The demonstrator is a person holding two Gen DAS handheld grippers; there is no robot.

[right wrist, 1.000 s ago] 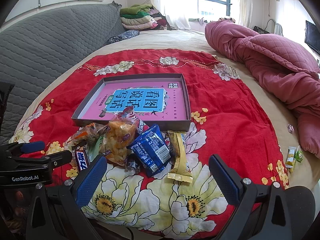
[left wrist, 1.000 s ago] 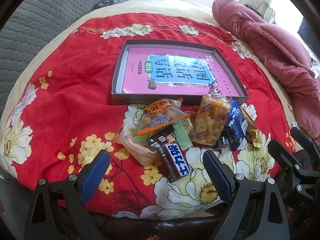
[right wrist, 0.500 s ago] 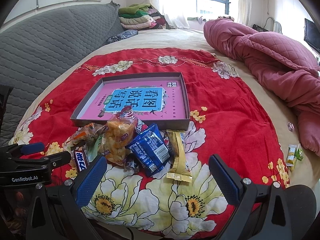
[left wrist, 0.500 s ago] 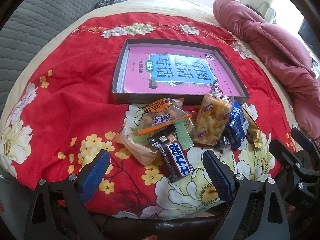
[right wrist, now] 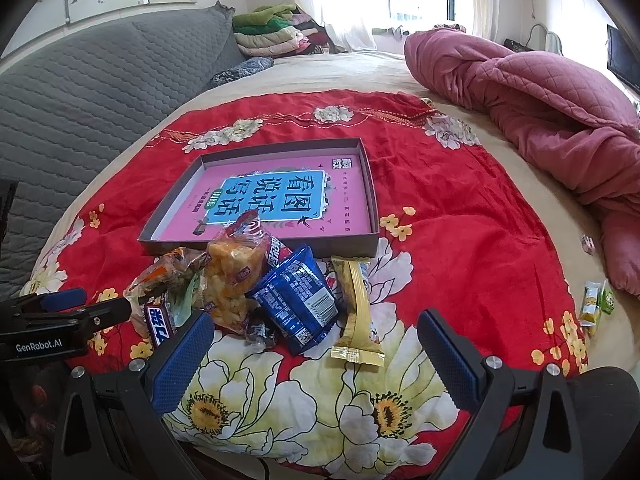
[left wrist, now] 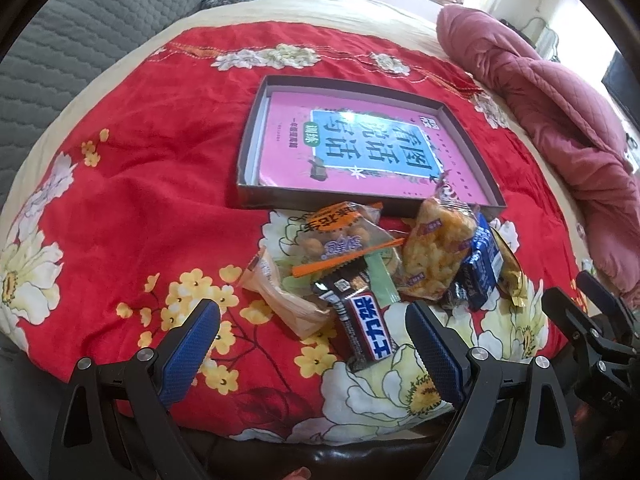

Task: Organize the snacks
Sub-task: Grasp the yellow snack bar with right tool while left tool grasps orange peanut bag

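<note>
A heap of snack packets lies on the red flowered cloth just in front of a shallow grey box (left wrist: pixel 494 196) (right wrist: pixel 368 168) that holds a pink book (left wrist: pixel 360 152). In the heap are a dark chocolate bar (left wrist: pixel 364 326) (right wrist: pixel 158 322), an orange-topped nut bag (left wrist: pixel 340 232), a clear bag of yellow puffs (left wrist: pixel 438 252) (right wrist: pixel 232 280), a blue packet (left wrist: pixel 478 268) (right wrist: pixel 300 300) and a gold packet (right wrist: pixel 358 312). My left gripper (left wrist: pixel 312 324) hangs open just short of the chocolate bar. My right gripper (right wrist: pixel 314 340) is open in front of the blue and gold packets. Neither holds anything.
A crumpled pink quilt (right wrist: pixel 532 100) fills the right side of the bed. Grey padded headboard (right wrist: pixel 100 80) and folded clothes (right wrist: pixel 272 32) lie at the back left. Two small green-yellow packets (right wrist: pixel 596 304) sit off the cloth at the right edge.
Both grippers have edged slightly forward toward the snack heap. Nothing has been grasped or moved.
</note>
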